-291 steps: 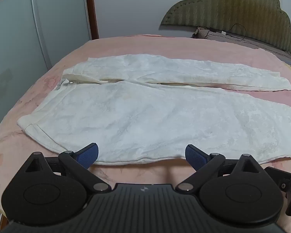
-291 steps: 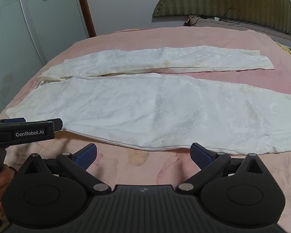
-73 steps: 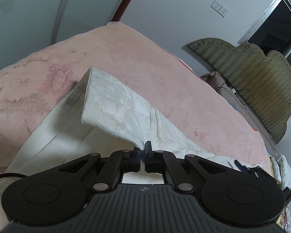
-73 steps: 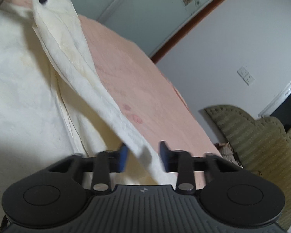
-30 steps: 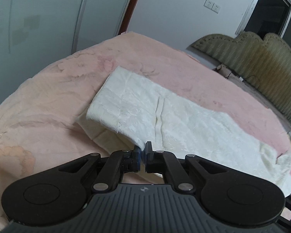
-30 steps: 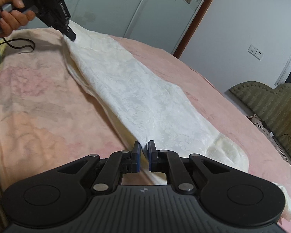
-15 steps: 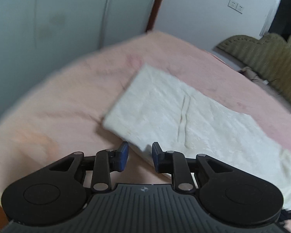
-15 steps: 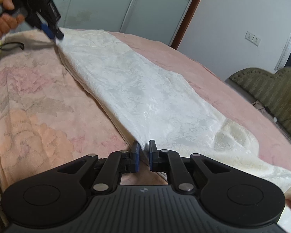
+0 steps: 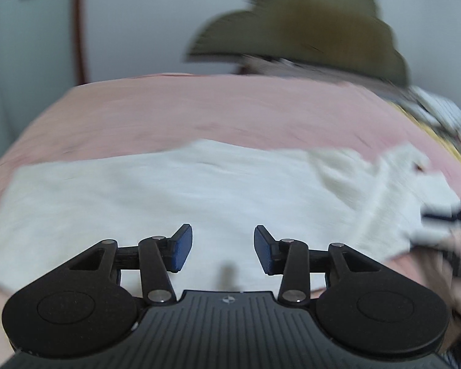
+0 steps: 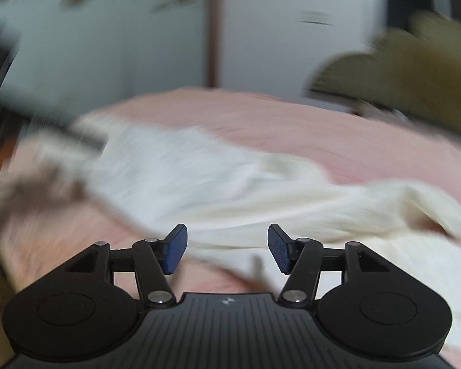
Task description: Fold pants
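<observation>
The white pants (image 9: 175, 196) lie on the pink bed, folded lengthwise with one leg over the other, as a long band running left to right. Their right end is rumpled in the right wrist view (image 10: 338, 209). My left gripper (image 9: 222, 250) is open and empty just above the near edge of the pants. My right gripper (image 10: 227, 247) is open and empty over the near edge of the pants. Both views are blurred by motion.
The pink bedspread (image 9: 218, 107) covers the bed around the pants. An olive padded headboard (image 9: 307, 30) stands at the far right end. A white wardrobe (image 10: 92, 40) and wall lie behind the bed. The other gripper shows as a dark blur at the right edge (image 9: 458, 215).
Both grippers have opened and let go of the pants, which now lie folded lengthwise. Both cameras have swung round fast toward the head of the bed.
</observation>
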